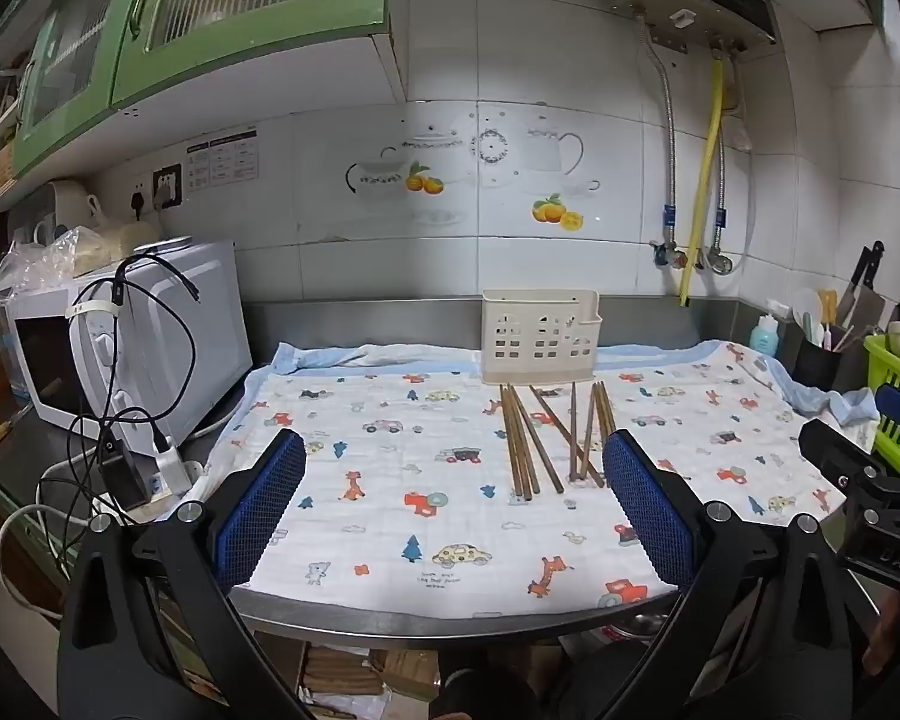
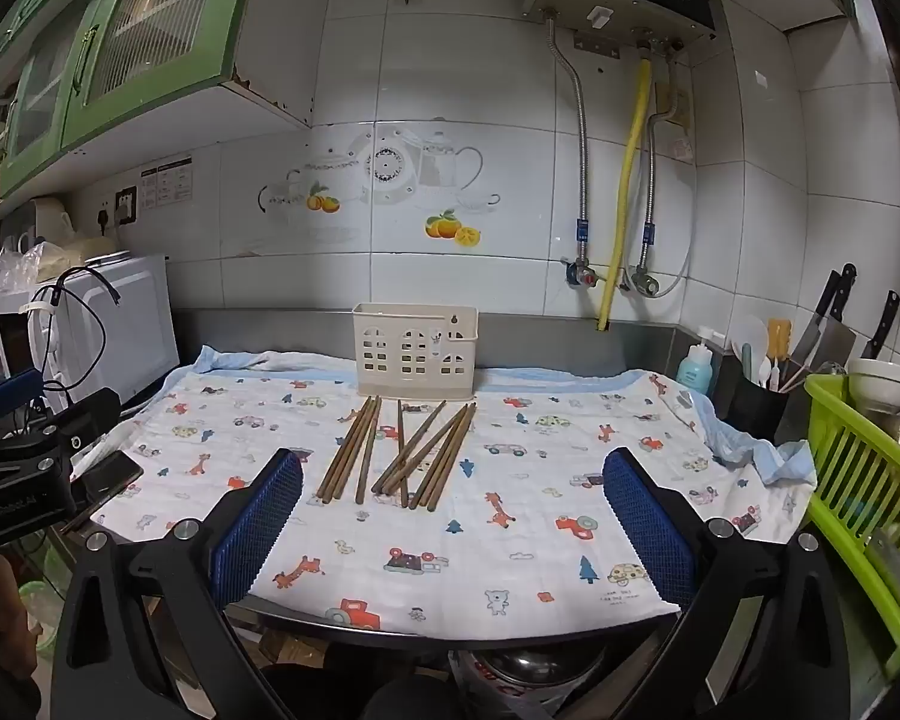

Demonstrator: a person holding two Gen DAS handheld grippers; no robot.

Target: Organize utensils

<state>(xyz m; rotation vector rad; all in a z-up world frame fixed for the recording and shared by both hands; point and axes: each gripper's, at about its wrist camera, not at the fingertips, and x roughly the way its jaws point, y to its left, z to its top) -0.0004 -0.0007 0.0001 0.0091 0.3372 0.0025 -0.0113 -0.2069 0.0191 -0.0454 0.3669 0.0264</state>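
The brown wooden chopsticks (image 2: 399, 453) lie loose on my printed cloth (image 2: 510, 540), fanned into two rough bunches, far tips pointing at the cream slotted holder (image 2: 415, 354) standing upright just behind them by the steel backsplash. My left gripper (image 1: 453, 501) and right gripper (image 2: 453, 516) hover at the counter's near edge, jaws spread wide, empty.
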